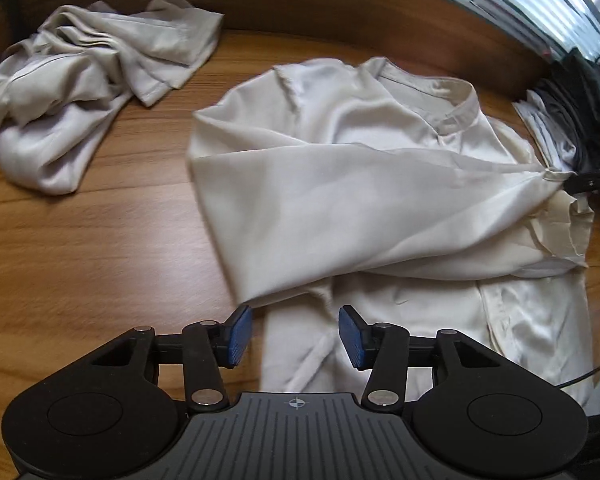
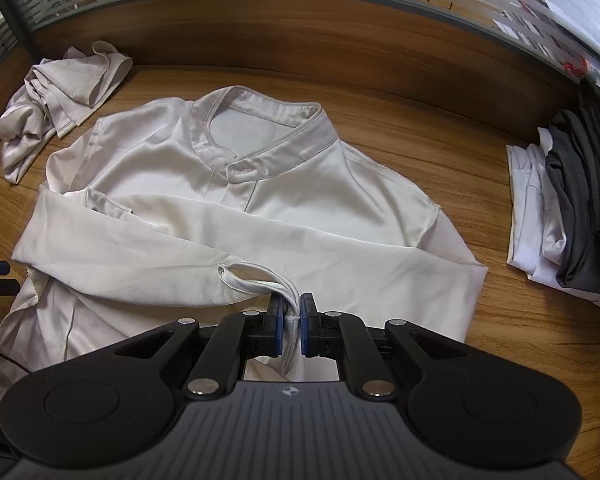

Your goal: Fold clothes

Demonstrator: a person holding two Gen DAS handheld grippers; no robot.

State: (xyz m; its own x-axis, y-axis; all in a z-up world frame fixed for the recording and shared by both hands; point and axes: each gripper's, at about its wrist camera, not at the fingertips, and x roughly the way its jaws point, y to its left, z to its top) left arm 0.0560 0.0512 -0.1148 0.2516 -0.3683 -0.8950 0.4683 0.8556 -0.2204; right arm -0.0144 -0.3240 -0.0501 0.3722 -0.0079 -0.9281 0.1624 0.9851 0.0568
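A cream band-collar shirt (image 2: 300, 200) lies front up on the wooden table (image 2: 440, 152), collar at the far side. One long sleeve (image 2: 140, 248) is drawn across the chest. My right gripper (image 2: 291, 320) is shut on that sleeve's cuff (image 2: 256, 280), which hangs a little above the shirt body. In the left wrist view the same shirt (image 1: 340, 200) fills the middle, and the right gripper (image 1: 588, 182) pinches the cuff at the right edge. My left gripper (image 1: 296, 334) hovers open over the shirt's near left part, blue pads (image 1: 238, 334) apart, nothing pressed between them.
A crumpled cream garment (image 1: 80, 100) lies at the far left of the table (image 1: 80, 260). A stack of folded white and dark grey clothes (image 2: 560, 220) sits at the right. A wooden back panel with striped glass (image 2: 300, 0) closes the far side.
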